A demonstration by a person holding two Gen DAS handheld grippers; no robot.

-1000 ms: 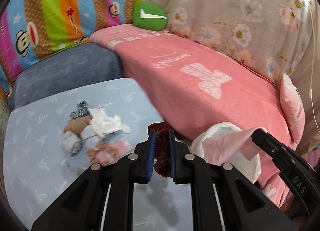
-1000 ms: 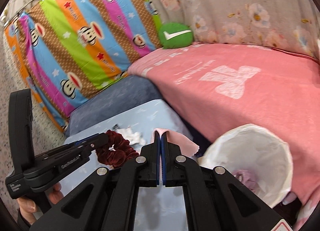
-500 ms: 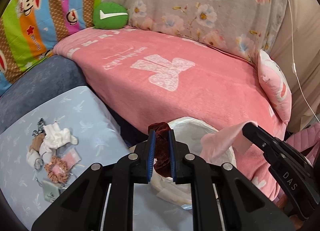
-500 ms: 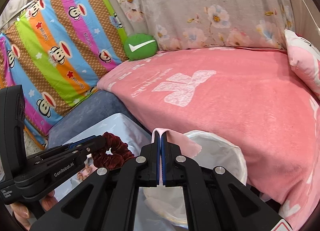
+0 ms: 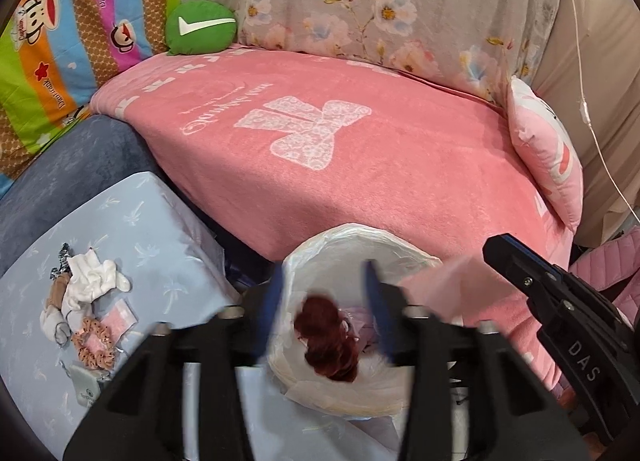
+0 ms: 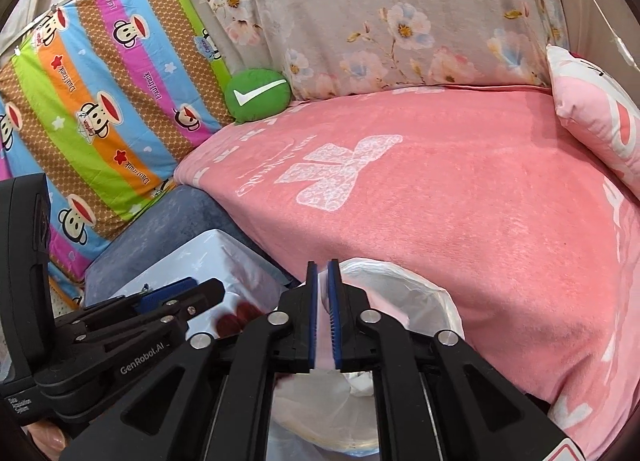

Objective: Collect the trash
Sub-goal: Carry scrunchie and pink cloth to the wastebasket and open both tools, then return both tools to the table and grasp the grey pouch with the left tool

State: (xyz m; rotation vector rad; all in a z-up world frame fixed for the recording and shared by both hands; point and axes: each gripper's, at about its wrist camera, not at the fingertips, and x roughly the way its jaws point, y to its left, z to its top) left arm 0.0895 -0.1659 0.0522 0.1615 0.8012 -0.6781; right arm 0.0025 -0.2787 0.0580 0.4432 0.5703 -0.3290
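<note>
A trash bin lined with a white bag (image 5: 384, 245) stands by the pink bed; it also shows in the right wrist view (image 6: 436, 301). My left gripper (image 5: 324, 301) is open above the bin's mouth. A dark red scrunchie (image 5: 328, 341) is falling between the spread fingers into the bag. My right gripper (image 6: 323, 317) has its jaws slightly parted around a pink sheet (image 6: 324, 349), seen blurred in the left wrist view (image 5: 448, 281); it hangs over the bin's rim.
A light blue table (image 5: 152, 229) at the left carries a pile of several small items: white cloth (image 5: 90, 281), a tan scrunchie (image 5: 94, 345), a pink packet. The pink bed (image 5: 360, 149), a green cushion (image 5: 200, 27) and a pink pillow (image 5: 548, 149) lie behind.
Both grippers moved from the table over the bin. The left jaws opened and let the red scrunchie drop. The right jaws have parted a little on the pink sheet.
</note>
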